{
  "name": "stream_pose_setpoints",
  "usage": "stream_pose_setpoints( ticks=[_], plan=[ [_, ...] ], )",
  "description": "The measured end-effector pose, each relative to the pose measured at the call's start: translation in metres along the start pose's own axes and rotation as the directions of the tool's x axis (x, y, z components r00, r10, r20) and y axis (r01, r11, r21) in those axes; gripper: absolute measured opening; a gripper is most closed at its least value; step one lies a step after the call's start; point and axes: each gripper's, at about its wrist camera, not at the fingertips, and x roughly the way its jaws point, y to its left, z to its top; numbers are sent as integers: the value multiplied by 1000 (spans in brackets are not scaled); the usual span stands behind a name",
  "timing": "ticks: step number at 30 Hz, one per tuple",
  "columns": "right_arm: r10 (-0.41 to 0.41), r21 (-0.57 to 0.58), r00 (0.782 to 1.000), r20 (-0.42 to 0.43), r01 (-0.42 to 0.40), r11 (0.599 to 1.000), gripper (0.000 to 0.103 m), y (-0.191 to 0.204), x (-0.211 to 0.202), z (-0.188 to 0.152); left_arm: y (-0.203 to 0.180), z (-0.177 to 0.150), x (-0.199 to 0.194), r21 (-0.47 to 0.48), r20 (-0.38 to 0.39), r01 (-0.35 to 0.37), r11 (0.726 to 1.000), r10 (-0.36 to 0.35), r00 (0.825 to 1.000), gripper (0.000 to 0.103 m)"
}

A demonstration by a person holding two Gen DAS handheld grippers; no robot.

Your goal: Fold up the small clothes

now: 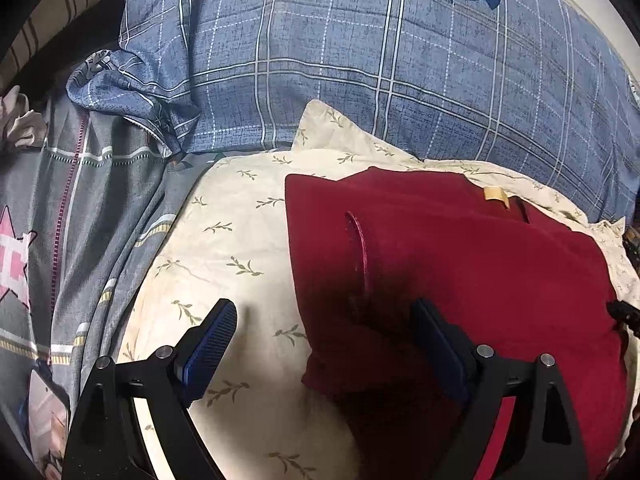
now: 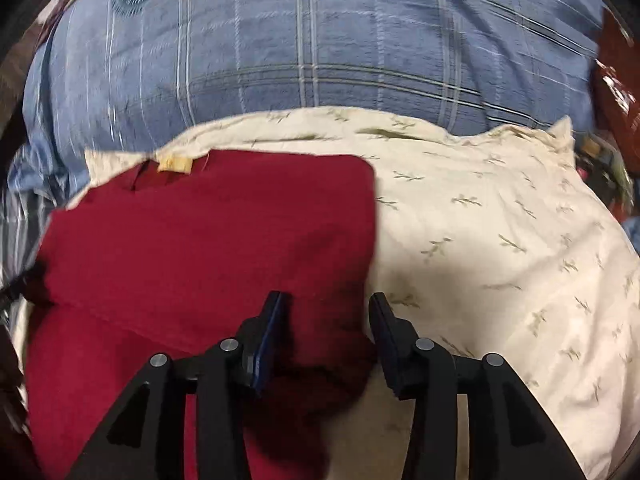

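Left wrist view: the red garment (image 1: 460,256) lies half folded at the lower right. Both the left gripper (image 1: 324,336) and right gripper (image 2: 328,320) are spread wide, holding nothing. Next, pinch an edge.

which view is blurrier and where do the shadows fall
Right wrist view is motion-smeared, worst on the blue plaid pillow; left wrist view is sharp. In both, dark gripper shadows fall on the red garment by the fingers.

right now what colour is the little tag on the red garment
Pale tan-yellow tag on the dark red garment; clearest in the right wrist view.
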Motion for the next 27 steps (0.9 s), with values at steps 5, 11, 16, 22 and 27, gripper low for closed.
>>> stream_pose_setpoints(
  ticks=[5,11,16,22,27],
  plan=[
    [1,-1,998,64,-1,1000,52,0,-28,-1,0,-3,-11,7,23,18,1000,-18,1000,89],
    [25,-23,996,91,-23,999,54,23,-24,20,1,0,-7,-8,21,12,1000,-11,1000,89],
    [25,-62,997,76,-21,998,54,49,4,35,-3,4,2,2,8,-9,1000,9,1000,89],
    [2,-45,999,37,-1,999,54,50,44,47,-5,8,11,8,-9,-19,1000,19,1000,89],
    [2,3,999,38,-2,1000,56,40,68,46,-7,10,18,12,-16,-27,1000,27,999,90]
  ],
)
